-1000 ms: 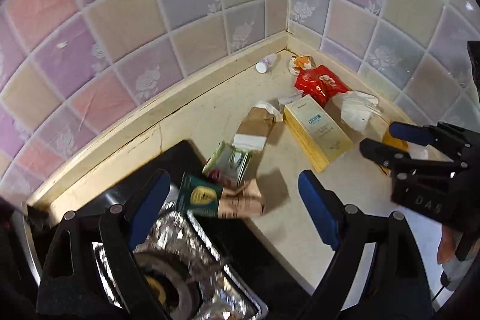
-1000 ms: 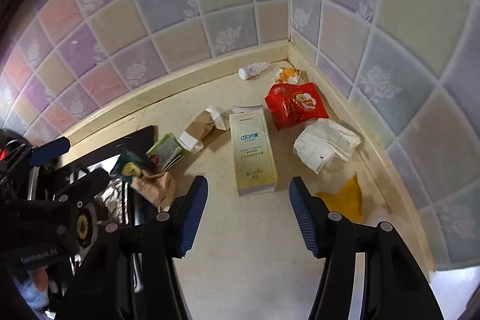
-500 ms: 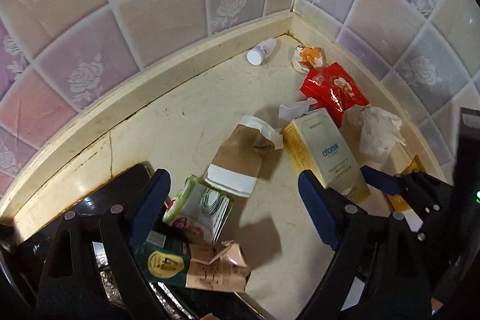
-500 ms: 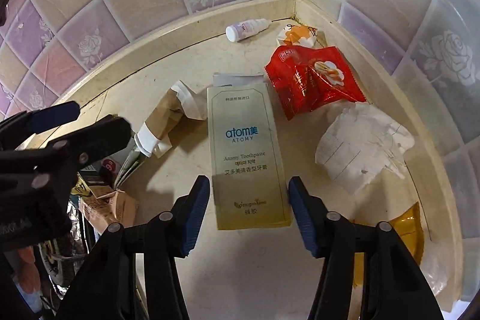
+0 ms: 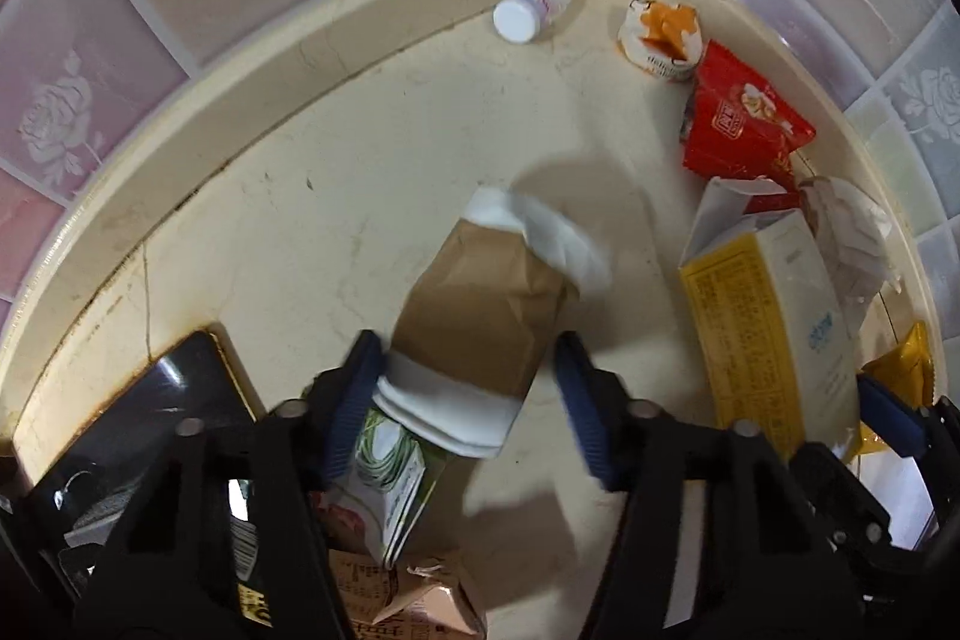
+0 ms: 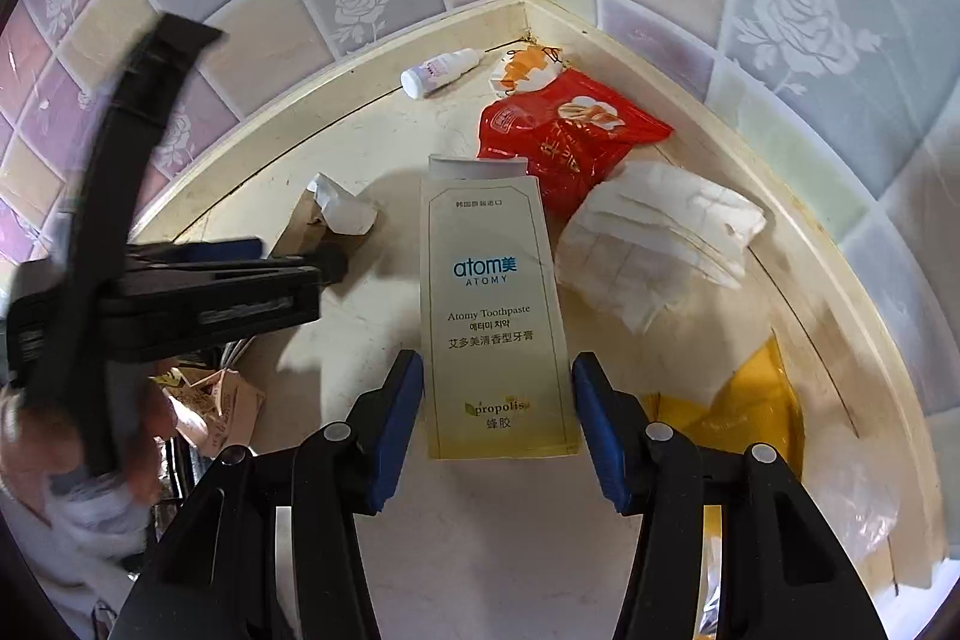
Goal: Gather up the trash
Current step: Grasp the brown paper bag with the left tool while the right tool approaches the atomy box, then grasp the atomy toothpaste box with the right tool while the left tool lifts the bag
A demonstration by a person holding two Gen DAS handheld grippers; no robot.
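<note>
Left tool (image 5: pixel 467 394) closes around the brown bag (image 5: pixel 480 316), pads not yet pressing; right tool (image 6: pixel 491 418) closes astride the toothpaste box (image 6: pixel 495 304) on the counter (image 6: pixel 480 550)

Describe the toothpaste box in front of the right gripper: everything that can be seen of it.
The toothpaste box is a long, flat carton of glossy card, cream fading to yellow at its near end, printed "Atomy Toothpaste" and "propolis". It lies face up on the countertop; its far end flap is open. Its near end sits between the fingers of the right gripper, whose jaws are closing, with slim gaps left on both sides. The red snack bag lies at its far right corner.
</note>
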